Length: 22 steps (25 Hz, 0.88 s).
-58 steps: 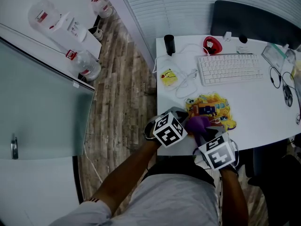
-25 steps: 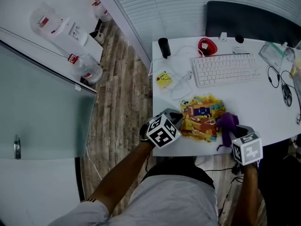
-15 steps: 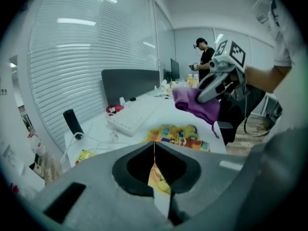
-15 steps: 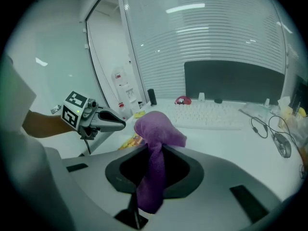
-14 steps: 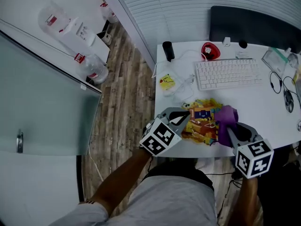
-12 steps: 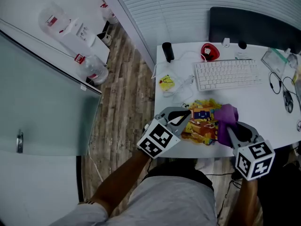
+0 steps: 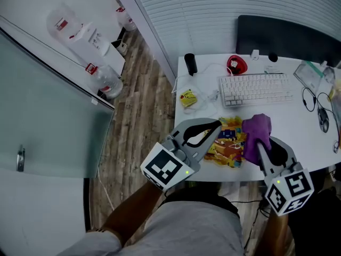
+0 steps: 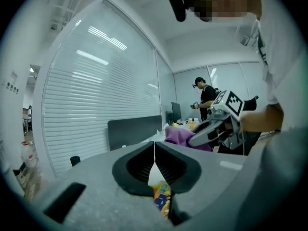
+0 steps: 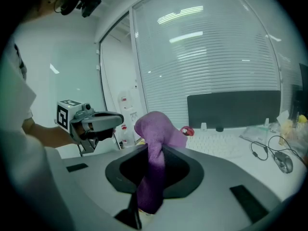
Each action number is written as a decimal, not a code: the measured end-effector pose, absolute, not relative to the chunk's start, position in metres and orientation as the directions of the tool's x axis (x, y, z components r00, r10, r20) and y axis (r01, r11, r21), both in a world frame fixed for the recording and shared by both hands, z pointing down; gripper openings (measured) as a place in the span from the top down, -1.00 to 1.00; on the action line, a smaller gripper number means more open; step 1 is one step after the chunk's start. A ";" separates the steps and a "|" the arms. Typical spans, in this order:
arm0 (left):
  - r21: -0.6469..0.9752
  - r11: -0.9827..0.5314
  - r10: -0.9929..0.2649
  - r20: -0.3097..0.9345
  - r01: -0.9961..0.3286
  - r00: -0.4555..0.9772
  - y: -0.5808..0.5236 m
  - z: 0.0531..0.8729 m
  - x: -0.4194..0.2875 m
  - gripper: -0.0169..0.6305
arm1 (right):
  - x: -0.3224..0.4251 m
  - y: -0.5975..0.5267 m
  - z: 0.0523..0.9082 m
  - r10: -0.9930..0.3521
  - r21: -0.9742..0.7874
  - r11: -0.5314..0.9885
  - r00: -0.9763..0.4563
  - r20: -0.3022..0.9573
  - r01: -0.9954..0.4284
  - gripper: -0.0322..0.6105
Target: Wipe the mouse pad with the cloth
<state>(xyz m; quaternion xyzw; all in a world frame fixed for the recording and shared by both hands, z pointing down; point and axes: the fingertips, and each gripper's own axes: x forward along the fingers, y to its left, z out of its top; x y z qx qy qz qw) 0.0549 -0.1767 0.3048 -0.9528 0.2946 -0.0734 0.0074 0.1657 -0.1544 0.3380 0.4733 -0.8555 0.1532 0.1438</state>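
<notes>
Mid-wipe: our right gripper [image 7: 260,144] clenches its jaws on the purple cloth [image 7: 257,126] over the mouse pad [image 7: 226,144]; the left gripper [image 7: 216,125] has its jaws closed, empty. Next, we likely sweep leftward.

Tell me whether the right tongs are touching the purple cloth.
Touching. The right gripper view shows the right tongs shut on the purple cloth, which passes between the jaws and bunches up above them.
</notes>
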 end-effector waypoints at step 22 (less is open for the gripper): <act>-0.059 -0.832 -0.543 -0.112 -0.551 0.832 -0.145 0.243 0.035 0.90 | 0.110 -0.130 0.250 -0.777 -0.059 0.629 -0.623 -0.091 -0.775 0.69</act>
